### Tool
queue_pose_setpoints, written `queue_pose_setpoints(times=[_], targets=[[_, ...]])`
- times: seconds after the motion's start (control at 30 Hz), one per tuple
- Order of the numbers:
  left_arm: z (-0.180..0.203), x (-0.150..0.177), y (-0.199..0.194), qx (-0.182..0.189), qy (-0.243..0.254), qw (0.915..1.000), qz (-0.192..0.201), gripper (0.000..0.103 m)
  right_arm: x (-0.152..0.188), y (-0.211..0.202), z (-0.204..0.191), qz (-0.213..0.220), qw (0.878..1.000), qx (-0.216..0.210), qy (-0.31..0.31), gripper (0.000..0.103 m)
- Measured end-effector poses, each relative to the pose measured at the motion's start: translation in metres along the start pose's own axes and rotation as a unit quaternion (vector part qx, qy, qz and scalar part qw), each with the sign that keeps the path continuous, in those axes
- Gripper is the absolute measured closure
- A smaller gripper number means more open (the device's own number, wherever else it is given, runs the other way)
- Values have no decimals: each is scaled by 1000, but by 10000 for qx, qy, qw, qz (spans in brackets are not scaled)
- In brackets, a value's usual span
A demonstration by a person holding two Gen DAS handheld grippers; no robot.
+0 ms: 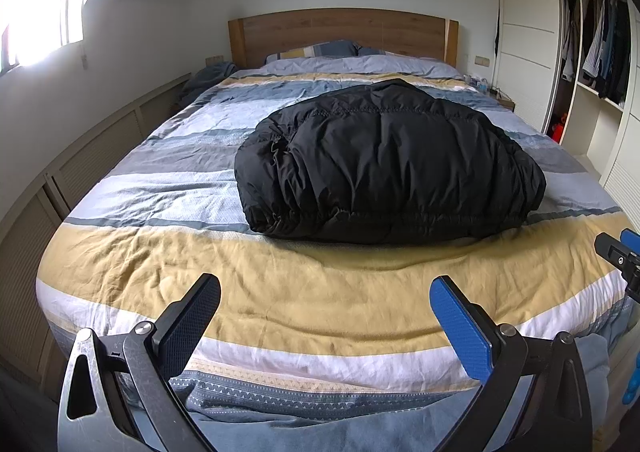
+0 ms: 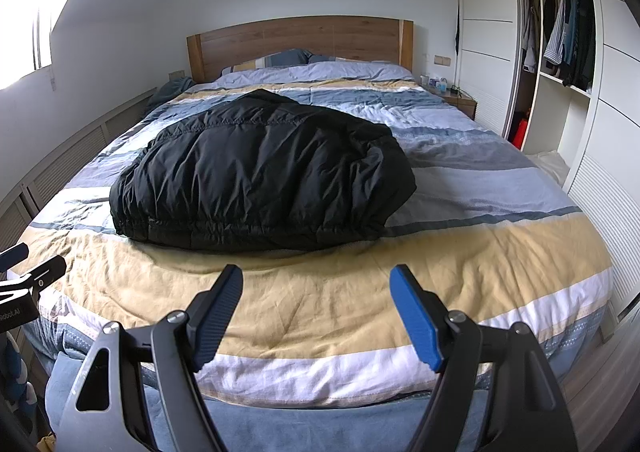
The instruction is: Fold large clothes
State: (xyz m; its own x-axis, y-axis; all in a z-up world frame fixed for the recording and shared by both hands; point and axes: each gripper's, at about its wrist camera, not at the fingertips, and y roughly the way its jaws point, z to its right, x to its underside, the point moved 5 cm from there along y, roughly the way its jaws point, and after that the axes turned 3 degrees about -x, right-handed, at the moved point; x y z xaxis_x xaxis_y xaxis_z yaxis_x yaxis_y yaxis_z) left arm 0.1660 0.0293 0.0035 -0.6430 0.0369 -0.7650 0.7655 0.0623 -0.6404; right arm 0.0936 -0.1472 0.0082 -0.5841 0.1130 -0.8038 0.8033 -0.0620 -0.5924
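Holding both tools over the foot of the bed, I have my left gripper with its jaws spread wide and nothing between them, and my right gripper likewise spread and empty. Each has one black pad and one blue pad. Below them lies the striped duvet, a yellow band nearest me, then blue, grey and white bands. One black puffer jacket sits on the bed beyond both pairs of jaws, bundled into a rounded mound, its gathered hem facing me, well apart from the pads. Nothing lies between my jaws and it. Past the jacket are pillows and one wooden headboard. One open wardrobe with hanging clothes stands at the right, one bright window at the left.
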Motion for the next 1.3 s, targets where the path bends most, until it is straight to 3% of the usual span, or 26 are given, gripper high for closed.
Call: queue_pose_setpoints(times=[1.3], targets=[[-1, 0, 6, 43, -116, 9999, -56, 1, 10, 11, 8, -198, 9996, 178, 1, 28]])
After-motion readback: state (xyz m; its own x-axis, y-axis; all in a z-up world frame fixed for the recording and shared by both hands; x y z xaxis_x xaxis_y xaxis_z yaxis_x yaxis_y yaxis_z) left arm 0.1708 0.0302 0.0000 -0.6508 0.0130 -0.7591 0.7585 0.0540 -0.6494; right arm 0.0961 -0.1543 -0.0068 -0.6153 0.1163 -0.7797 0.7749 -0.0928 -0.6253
